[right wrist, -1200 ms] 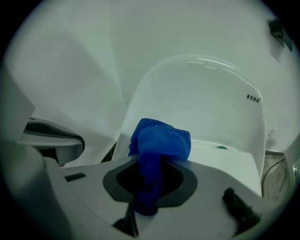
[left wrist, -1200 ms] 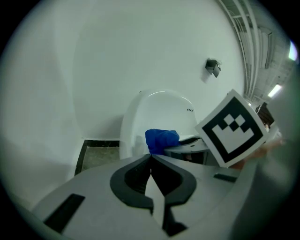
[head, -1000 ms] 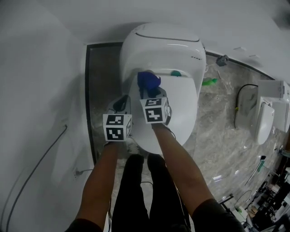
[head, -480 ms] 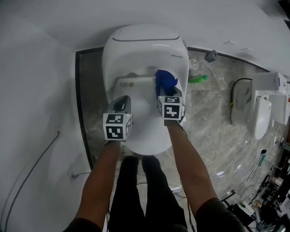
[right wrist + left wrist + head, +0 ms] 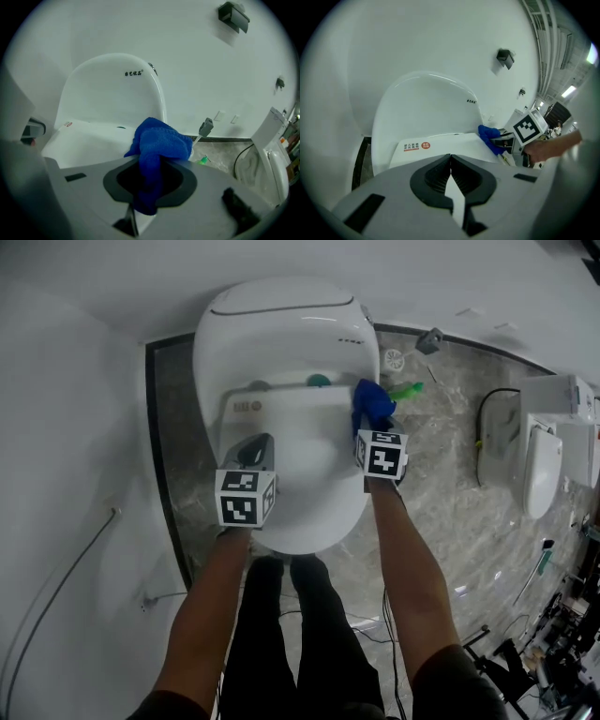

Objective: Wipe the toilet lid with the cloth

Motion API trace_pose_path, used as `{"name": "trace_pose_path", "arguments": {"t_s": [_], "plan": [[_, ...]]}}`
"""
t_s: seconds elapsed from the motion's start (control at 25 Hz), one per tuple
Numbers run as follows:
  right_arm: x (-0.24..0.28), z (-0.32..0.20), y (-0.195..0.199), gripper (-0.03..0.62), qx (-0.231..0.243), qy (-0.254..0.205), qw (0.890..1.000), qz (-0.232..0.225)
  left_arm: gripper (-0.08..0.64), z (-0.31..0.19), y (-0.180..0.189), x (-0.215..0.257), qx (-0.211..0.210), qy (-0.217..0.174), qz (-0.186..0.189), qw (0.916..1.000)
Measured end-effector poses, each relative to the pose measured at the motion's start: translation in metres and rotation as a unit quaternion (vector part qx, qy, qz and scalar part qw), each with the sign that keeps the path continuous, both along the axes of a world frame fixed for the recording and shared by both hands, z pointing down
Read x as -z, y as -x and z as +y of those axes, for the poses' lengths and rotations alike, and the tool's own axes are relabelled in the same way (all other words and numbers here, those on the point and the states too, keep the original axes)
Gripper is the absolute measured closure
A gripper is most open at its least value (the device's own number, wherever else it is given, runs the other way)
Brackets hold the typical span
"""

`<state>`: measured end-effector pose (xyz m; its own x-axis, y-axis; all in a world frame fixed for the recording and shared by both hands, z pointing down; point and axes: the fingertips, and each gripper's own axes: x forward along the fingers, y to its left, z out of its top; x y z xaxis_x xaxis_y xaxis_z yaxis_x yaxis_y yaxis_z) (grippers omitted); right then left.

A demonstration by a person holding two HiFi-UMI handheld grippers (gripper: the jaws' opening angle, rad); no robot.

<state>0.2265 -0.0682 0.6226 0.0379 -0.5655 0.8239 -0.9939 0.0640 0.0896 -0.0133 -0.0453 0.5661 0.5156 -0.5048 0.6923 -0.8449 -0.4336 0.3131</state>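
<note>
Showing what head view hides: right gripper (image 5: 147,190) clamped on cloth (image 5: 157,138).

The floor (image 5: 450,521) is grey marbled stone, with a dark strip (image 5: 161,446) along the wall on the left. A white toilet (image 5: 281,343) stands on it against the back wall. Just right of the toilet lie a small green object (image 5: 406,390), a white round piece (image 5: 393,359) and a grey piece (image 5: 429,339). Further right sits another white fixture (image 5: 539,474), with a black cable (image 5: 483,442) curving beside it. Clutter too small to tell fills the lower right corner.
</note>
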Motion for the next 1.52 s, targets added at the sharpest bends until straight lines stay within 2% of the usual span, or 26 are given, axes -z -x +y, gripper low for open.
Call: {"name": "trace_pose_path", "arguments": {"t_s": [0.12, 0.28, 0.4, 0.48, 0.56, 0.72, 0.84, 1.04, 1.32, 1.52], "plan": [[0.018, 0.003, 0.024, 0.534, 0.035, -0.028, 0.999, 0.004, 0.548, 0.002, 0.013, 0.002, 0.017, -0.003, -0.002, 0.9998], [0.041, 0.016, 0.110, 0.534, 0.082, -0.051, 0.994, -0.053, 0.549, 0.006, 0.049, -0.002, 0.053, 0.000, -0.012, 0.9985], [0.045, 0.035, 0.190, 0.534, 0.112, -0.036, 0.987, -0.108, 0.549, 0.016, 0.074, -0.004, 0.053, -0.006, -0.039, 0.9978], [0.042, 0.046, 0.235, 0.534, 0.129, -0.021, 0.983, -0.131, 0.549, 0.022, 0.090, 0.000, 0.056, -0.024, -0.056, 0.9966], [0.037, 0.055, 0.271, 0.534, 0.145, -0.006, 0.979, -0.145, 0.549, 0.025, 0.108, 0.005, 0.074, -0.038, -0.065, 0.9944], [0.019, 0.061, 0.317, 0.534, 0.180, 0.024, 0.974, -0.138, 0.548, 0.037, 0.142, 0.001, 0.106, -0.022, -0.080, 0.9908], [0.008, 0.061, 0.321, 0.534, 0.178, 0.038, 0.975, -0.124, 0.549, 0.048, 0.154, -0.006, 0.105, -0.013, -0.097, 0.9897], [0.006, 0.061, 0.313, 0.534, 0.177, 0.021, 0.978, -0.112, 0.549, 0.058, 0.155, -0.016, 0.115, 0.004, -0.087, 0.9895], [0.016, 0.055, 0.269, 0.534, 0.151, -0.013, 0.982, -0.112, 0.549, 0.051, 0.115, -0.019, 0.091, 0.007, -0.074, 0.9931], [0.019, 0.062, 0.210, 0.534, 0.110, -0.027, 0.988, -0.106, 0.548, 0.057, 0.068, -0.026, 0.062, 0.018, -0.062, 0.9960]]}}
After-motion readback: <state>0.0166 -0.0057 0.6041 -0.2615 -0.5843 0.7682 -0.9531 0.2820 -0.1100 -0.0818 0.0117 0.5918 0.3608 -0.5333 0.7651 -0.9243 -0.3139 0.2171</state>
